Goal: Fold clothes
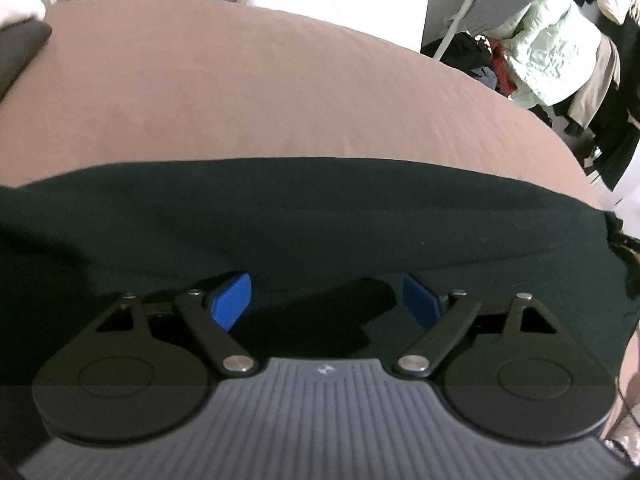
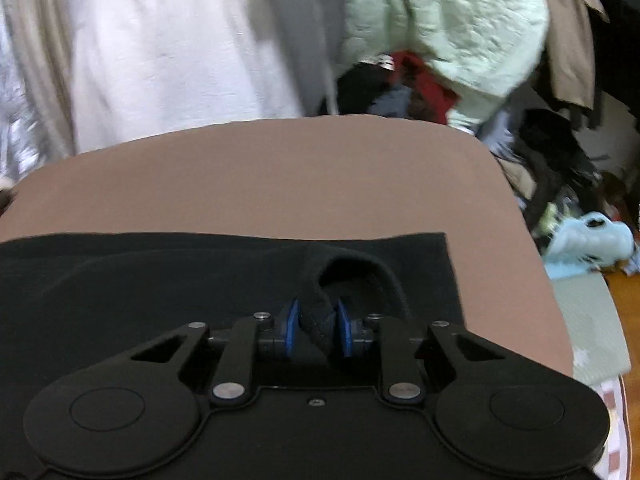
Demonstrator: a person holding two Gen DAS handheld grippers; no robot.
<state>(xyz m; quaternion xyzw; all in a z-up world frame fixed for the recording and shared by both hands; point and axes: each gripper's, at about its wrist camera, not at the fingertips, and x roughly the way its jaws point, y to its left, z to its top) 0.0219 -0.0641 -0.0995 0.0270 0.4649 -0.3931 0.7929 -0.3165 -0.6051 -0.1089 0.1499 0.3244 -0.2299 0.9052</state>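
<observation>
Spread wide, the left gripper point(image 1: 326, 300) holds nothing above the black garment point(image 1: 304, 216), which lies flat on a tan sheet point(image 1: 240, 96); bare sheet stretches beyond its far hem. No writing is legible. From the right wrist, the right gripper point(image 2: 319, 326) is clenched on a raised fold of that garment point(image 2: 200, 272), whose right edge stops short of the sheet point(image 2: 280, 176) edge. Hanging clothes point(image 2: 448, 28) crowd behind.

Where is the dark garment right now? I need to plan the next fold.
The dark garment lies on the brown padded surface along its near edge; the right gripper pinches a raised fold near its right side.
</observation>
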